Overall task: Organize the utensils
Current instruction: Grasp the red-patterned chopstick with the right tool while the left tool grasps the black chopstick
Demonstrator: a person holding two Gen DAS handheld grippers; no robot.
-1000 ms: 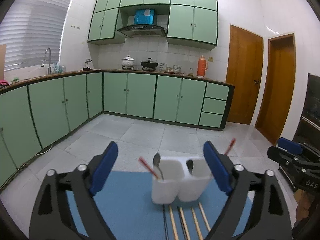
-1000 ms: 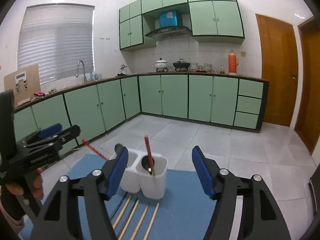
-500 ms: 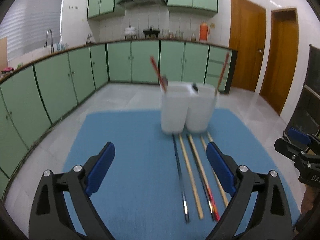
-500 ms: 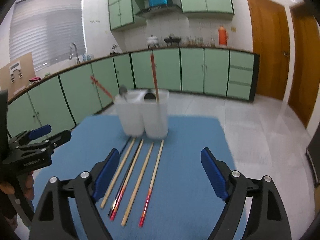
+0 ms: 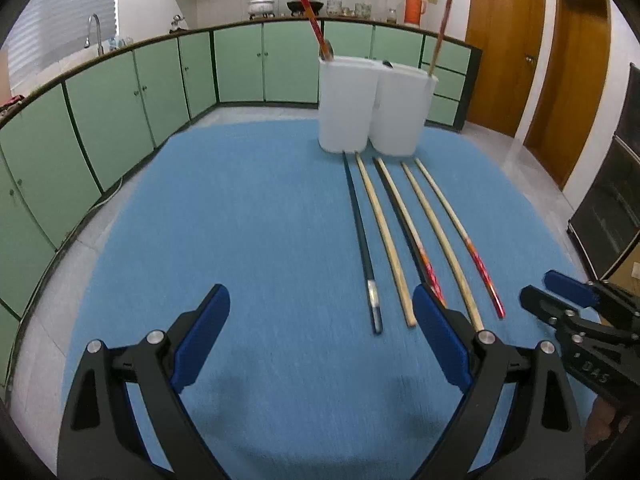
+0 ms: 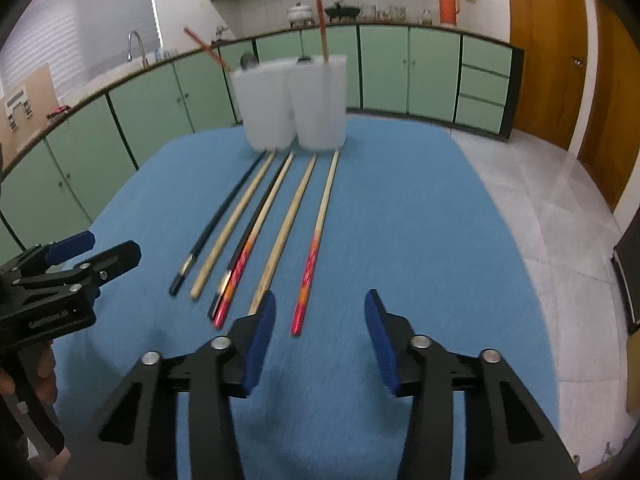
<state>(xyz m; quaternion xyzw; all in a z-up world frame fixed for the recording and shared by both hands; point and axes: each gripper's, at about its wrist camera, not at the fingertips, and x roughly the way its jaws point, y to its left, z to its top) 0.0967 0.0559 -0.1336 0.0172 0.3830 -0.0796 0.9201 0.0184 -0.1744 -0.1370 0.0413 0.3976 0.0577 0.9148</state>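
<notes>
Several chopsticks lie side by side on a blue mat, also seen in the right wrist view. Behind them stands a white two-cup holder with a red chopstick and a spoon in each cup; it also shows in the right wrist view. My left gripper is open and empty, low over the mat, left of the chopsticks' near ends. My right gripper is open and empty just behind the near end of the red-tipped chopstick. The right gripper also shows in the left view.
The mat lies on a table that ends near its edges. Green kitchen cabinets run behind and to the left. Brown doors stand at the right. The left gripper shows at the left of the right wrist view.
Both grippers have tilted down and come lower toward the mat. The chopsticks now lie in full view, closer to the fingertips. The right gripper's jaws have narrowed a little.
</notes>
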